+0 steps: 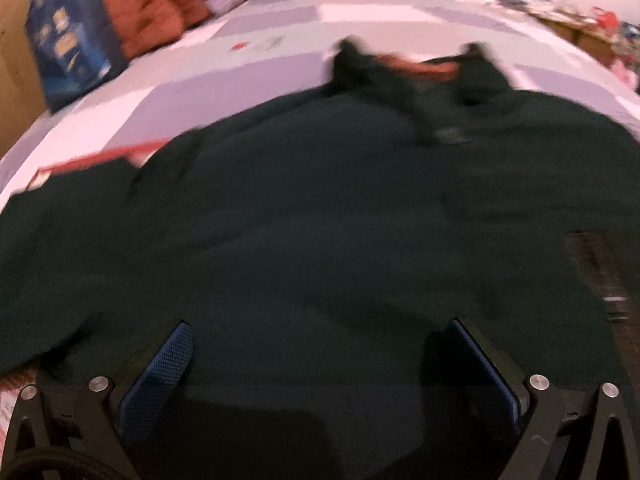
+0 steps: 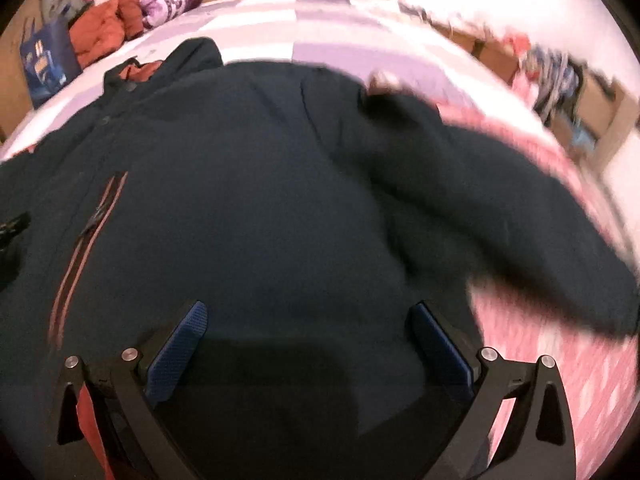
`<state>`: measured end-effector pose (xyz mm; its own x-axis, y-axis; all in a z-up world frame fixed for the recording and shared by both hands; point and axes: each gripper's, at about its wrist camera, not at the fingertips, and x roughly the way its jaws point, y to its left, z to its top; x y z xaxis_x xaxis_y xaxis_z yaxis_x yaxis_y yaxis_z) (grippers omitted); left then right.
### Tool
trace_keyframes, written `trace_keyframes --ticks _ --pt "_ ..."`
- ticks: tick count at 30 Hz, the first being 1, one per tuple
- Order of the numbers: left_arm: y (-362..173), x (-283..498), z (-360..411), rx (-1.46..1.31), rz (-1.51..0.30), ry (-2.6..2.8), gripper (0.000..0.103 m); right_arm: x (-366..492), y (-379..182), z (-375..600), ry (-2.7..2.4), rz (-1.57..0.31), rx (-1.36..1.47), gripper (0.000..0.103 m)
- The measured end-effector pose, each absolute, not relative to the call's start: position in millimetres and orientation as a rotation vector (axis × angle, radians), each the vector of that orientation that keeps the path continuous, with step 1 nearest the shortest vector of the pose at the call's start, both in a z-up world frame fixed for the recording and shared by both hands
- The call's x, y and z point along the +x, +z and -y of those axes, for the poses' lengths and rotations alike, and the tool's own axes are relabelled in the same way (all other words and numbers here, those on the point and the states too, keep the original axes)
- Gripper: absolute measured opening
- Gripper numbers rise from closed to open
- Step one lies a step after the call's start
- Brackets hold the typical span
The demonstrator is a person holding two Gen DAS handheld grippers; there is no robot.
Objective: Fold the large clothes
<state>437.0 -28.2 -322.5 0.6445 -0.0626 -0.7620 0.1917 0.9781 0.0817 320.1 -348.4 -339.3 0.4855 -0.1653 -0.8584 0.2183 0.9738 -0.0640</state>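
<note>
A large dark green jacket (image 1: 320, 208) with an orange lining lies spread on the bed, collar (image 1: 404, 68) towards the headboard. It also fills the right wrist view (image 2: 260, 200), where its front zip (image 2: 86, 236) runs down the left and one sleeve (image 2: 500, 208) stretches to the right. My left gripper (image 1: 320, 344) is open, just above the jacket's lower part. My right gripper (image 2: 308, 332) is open too, low over the jacket's lower part near the sleeve. Neither holds cloth. Both views are motion-blurred.
The bed has a lilac and white checked cover (image 1: 248, 60) and a pink patterned blanket (image 2: 560, 360) on the right. An orange cushion (image 1: 156, 20), a purple pillow (image 2: 170, 0) and a blue bag (image 1: 68, 52) sit at the head left. Cluttered shelves (image 2: 568, 76) stand right.
</note>
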Motion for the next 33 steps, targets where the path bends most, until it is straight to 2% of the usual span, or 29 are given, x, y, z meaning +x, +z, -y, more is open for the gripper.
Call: trace_keyframes --ticks 7,11,15,21,26,33 --pt "-303.7 403.5 145.0 0.167 -0.852 -0.298 0.103 275.2 -318.2 361.5 -0.265 -1.026 0.005 0.103" --pt "-334.0 403.1 181.5 0.234 -0.933 -0.289 0.103 243.6 -294.8 430.6 -0.446 -0.979 0.072 0.103" --pt "-337.5 393.1 175.4 0.201 -0.89 -0.277 0.103 203.1 -287.5 530.1 -0.652 -0.999 0.181 0.103" --pt "-337.3 385.6 182.0 0.238 -0.865 -0.248 0.103 132.7 -280.2 679.2 -0.9 -0.971 0.498 0.103" --pt "-338.4 384.2 189.8 0.291 -0.827 -0.21 0.103 127.2 -288.3 727.7 -0.866 -0.951 0.72 0.103" --pt "-338.2 379.5 195.3 0.341 -0.792 -0.179 0.103 170.9 -328.3 735.0 -0.815 -1.018 0.89 0.103"
